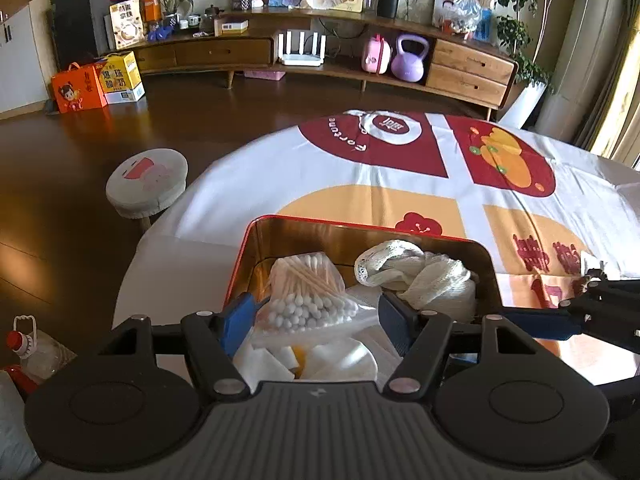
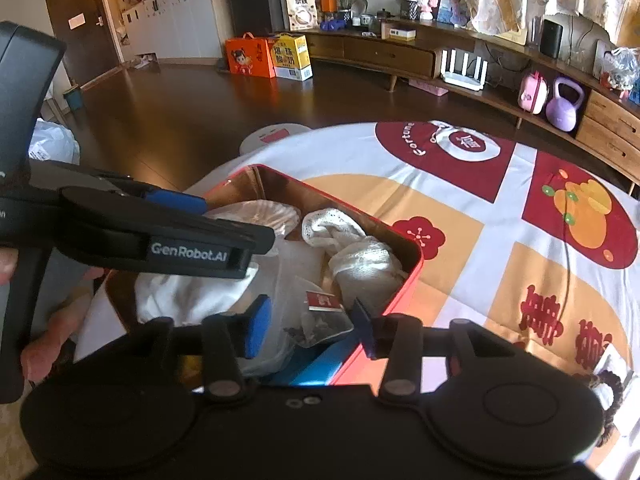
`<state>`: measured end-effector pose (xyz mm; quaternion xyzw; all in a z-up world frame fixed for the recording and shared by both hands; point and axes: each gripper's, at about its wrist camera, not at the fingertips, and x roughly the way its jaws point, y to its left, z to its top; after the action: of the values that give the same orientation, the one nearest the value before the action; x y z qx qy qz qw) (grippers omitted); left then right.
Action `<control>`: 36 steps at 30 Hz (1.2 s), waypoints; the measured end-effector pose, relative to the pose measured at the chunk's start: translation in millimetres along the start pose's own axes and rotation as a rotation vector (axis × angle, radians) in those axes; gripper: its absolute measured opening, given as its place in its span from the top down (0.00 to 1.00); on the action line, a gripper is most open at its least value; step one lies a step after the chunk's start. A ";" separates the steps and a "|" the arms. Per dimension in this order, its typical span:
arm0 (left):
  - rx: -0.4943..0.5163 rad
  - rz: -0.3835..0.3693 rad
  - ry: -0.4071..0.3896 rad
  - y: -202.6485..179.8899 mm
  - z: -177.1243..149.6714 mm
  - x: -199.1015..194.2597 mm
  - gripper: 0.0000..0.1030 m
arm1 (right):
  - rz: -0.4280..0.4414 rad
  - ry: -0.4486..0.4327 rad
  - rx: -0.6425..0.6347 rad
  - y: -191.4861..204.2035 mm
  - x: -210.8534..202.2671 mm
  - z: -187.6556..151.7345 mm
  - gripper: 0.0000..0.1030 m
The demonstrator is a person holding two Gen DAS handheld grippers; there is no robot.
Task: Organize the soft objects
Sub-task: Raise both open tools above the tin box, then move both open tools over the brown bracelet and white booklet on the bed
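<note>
A red tin box with a golden inside stands on the table near its edge. In it lie a bag of cotton swabs, a white mesh cloth, and white cotton pads. My left gripper is open, its blue pads either side of the swab bag and pads, over the box. In the right wrist view the box holds the mesh cloth, white cloth and a clear tea bag packet with a red label. My right gripper is open around that packet.
The table wears a white, red and orange cloth. A small round stool stands to the left on the dark wood floor. A dark hair tie lies on the cloth at the right. A long wooden cabinet runs along the far wall.
</note>
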<state>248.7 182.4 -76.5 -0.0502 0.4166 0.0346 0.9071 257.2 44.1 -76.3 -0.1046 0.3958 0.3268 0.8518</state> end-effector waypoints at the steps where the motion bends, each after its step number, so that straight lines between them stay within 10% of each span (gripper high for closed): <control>1: -0.002 0.001 -0.006 -0.4 -0.6 -3.6 0.34 | 0.004 -0.004 0.002 0.2 -3.8 -0.5 0.52; 29: 0.009 -0.037 -0.153 -37.6 -34.5 -113.2 0.21 | 0.058 -0.120 0.019 11.7 -111.5 -26.2 0.21; 36: 0.013 -0.061 -0.160 -53.0 -47.5 -127.6 0.18 | 0.030 -0.179 -0.018 11.3 -141.6 -47.7 0.01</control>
<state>135.5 121.4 -7.2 -0.0541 0.3412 0.0080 0.9384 154.1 -35.3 -1.9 -0.0765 0.3165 0.3512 0.8779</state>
